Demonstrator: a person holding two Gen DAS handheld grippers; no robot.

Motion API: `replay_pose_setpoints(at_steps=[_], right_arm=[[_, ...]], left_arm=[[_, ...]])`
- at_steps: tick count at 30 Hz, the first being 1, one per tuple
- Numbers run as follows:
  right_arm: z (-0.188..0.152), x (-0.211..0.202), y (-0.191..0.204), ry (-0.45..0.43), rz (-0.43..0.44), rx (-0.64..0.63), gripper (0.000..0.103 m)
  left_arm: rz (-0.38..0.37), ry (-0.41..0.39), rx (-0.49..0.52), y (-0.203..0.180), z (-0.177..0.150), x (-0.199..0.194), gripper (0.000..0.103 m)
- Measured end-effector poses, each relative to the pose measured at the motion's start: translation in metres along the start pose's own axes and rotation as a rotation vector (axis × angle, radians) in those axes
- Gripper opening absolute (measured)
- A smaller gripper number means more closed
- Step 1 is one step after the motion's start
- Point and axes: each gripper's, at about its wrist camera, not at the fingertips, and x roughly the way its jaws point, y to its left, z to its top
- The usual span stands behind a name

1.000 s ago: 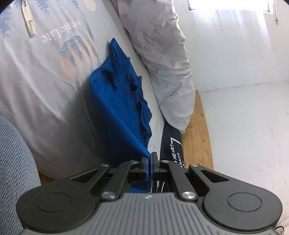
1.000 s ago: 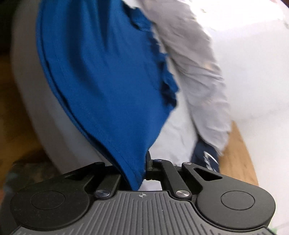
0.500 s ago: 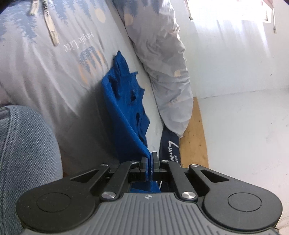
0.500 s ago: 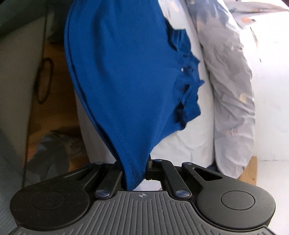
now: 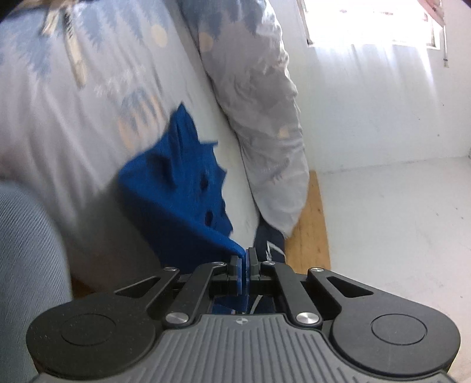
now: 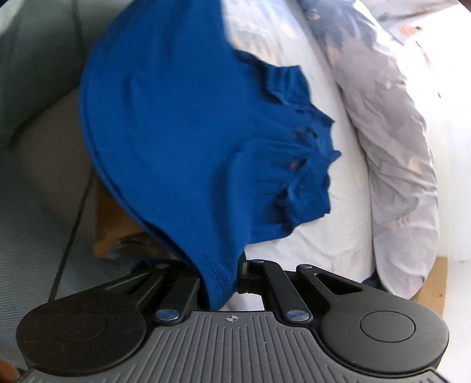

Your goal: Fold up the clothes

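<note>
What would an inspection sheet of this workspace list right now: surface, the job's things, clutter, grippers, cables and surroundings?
Surface: bed with a grey printed cover.
Job's things: blue shirt, part lifted, collar end lying on the bed.
Clutter: grey duvet bunched beside the shirt; dark blue item under its end.
Grippers: left gripper and right gripper each shut on a shirt edge.
Cables: nothing seen.
Surroundings: white wall, bright window, wooden bed frame.
</note>
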Motion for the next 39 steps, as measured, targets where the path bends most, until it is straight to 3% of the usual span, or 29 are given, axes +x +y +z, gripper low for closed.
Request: replay_pose_setpoints(at_steps=[8,18,26,33,39], right_arm=[[0.004,0.06,-0.102,-0.063,-0.033,0.191,0.002],[0.007,0.174,-0.232,-0.117,-0.123,0.392,0.002],[0.007,0.296,-0.303,-0.078,-0.029,0.526,0.002],[0.012,0.401,-0.353,-0.062,0.062,0.628,0.002],[-0.003,0.447,-0.381,-0.081,0.142,0.835,0.003]], left_arm=[[0.069,-0.085,-0.015,-0.015,0.064,0.059,0.006],[0.15,-0.134,0.015,-0.018,0.15,0.164,0.006],[0.267,-0.118,0.033,0.003,0.217,0.278,0.006],[0.371,-0.127,0.018,0.036,0.26,0.338,0.006],[0.353,-0.092,0.053,0.05,0.283,0.372,0.006]])
